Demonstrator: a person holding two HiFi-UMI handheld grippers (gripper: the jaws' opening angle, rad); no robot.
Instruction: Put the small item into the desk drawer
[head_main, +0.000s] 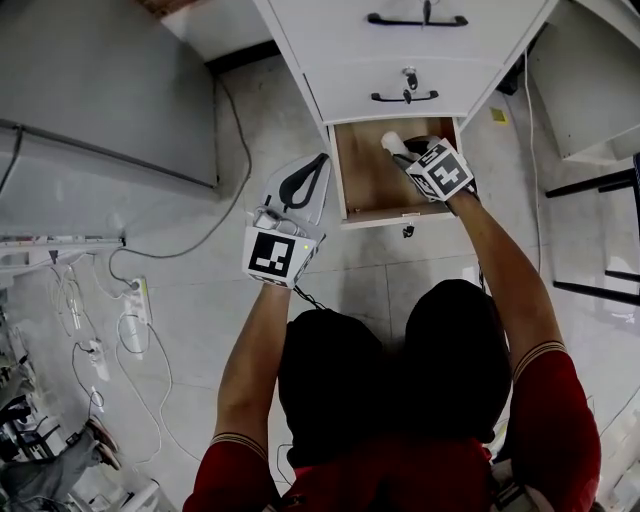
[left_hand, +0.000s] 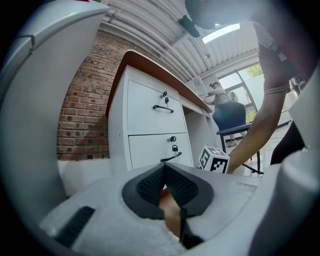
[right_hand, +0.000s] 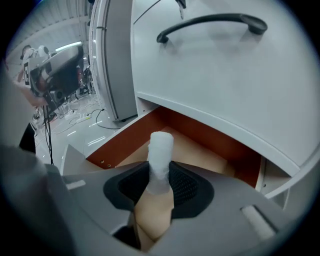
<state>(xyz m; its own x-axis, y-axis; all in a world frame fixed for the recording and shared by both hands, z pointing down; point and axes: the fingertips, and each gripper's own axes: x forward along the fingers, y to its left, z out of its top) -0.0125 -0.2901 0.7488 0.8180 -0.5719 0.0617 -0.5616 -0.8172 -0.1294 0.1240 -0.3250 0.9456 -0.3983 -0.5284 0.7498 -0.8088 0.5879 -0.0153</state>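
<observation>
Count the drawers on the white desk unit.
3, stacked: top drawer, closed; middle drawer, closed; bottom drawer, pulled open. Any above the head view's frame would be hidden.

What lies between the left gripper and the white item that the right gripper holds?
In the head view, the white side wall of the open drawer and a bare stretch of its wooden floor lie between them.
</observation>
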